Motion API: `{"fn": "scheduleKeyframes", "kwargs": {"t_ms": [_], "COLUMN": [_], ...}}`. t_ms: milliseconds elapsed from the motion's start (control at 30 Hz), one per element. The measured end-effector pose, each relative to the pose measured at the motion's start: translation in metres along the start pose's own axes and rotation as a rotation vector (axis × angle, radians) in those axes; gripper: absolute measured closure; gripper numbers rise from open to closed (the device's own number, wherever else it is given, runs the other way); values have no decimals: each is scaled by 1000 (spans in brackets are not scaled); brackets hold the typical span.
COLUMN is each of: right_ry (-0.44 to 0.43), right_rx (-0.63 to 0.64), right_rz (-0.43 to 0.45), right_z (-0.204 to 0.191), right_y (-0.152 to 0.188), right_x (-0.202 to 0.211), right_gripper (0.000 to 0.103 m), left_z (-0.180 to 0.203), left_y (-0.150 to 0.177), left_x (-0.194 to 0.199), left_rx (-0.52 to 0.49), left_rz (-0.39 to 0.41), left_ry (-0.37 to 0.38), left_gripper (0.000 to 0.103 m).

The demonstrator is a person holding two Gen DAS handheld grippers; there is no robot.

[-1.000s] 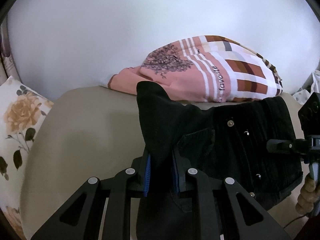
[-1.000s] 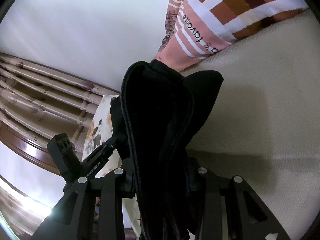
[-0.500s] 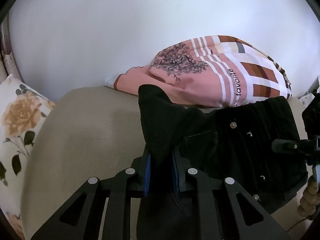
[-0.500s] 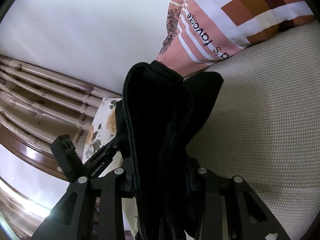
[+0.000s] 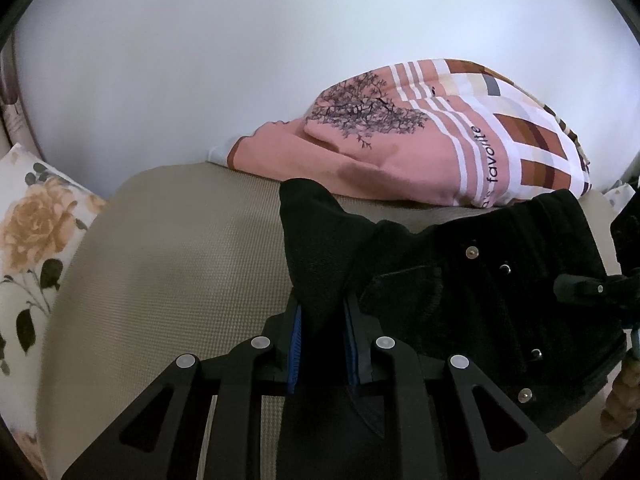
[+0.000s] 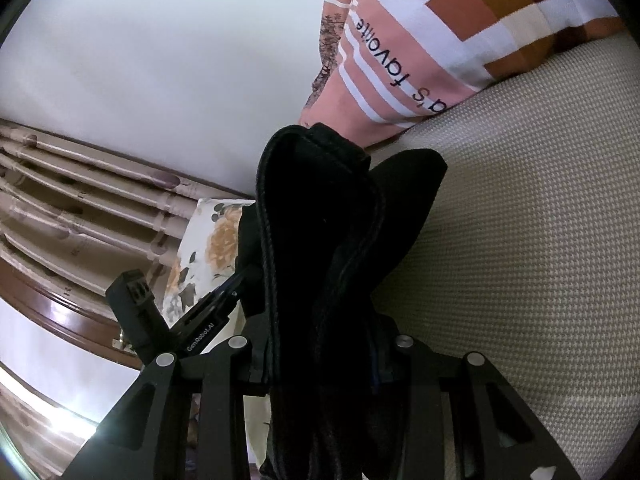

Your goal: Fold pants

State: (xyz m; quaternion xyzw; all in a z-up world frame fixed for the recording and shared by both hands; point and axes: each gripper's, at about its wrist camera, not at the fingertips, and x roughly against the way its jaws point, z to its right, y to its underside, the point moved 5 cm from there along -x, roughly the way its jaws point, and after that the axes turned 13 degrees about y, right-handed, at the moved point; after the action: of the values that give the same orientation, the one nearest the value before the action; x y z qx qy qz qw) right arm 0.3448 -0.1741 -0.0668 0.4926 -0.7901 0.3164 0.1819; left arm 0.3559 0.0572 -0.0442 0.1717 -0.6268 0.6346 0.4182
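The black pants [image 5: 472, 288] with metal studs hang stretched between my two grippers above the beige mattress [image 5: 168, 264]. My left gripper [image 5: 322, 344] is shut on one edge of the pants, the cloth rising between its blue pads. My right gripper [image 6: 320, 360] is shut on a thick bunched edge of the pants [image 6: 320, 232]. In the left wrist view the right gripper [image 5: 592, 288] shows at the far right edge. In the right wrist view the left gripper [image 6: 208, 320] shows at lower left.
A pink, white and brown patterned blanket [image 5: 440, 140] lies bunched at the back by the white wall [image 5: 280, 40]. A floral pillow [image 5: 32, 232] sits at the left. Curtains [image 6: 80, 208] and a wooden frame show in the right wrist view.
Both grippers have moved a little forward toward the blanket with the pants still held; the blanket sits nearer and larger in both views. Both grips are unchanged.
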Motion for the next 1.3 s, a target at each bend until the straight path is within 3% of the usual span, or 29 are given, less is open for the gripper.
{"fn": "scheduleKeyframes", "kwargs": {"t_ms": [433,1000,1300], "right_ry": [20,214,254], "right_rx": [-23,104,124], "right_rz": [4,88,122], "right_z": [7,4,7], "right_y": [-2,4,8], "right_x": [5,-1,-6], "right_gripper": [71,71,68], "left_z": [-4,-18,-29], "left_y": [7,21,32], "left_x": [-11,-25,-36], "left_rx": [-13,1,34], "left_rz": [2,31,36], "left_ry": [-17,-50,-55], "left_gripper": [84,81,71]}}
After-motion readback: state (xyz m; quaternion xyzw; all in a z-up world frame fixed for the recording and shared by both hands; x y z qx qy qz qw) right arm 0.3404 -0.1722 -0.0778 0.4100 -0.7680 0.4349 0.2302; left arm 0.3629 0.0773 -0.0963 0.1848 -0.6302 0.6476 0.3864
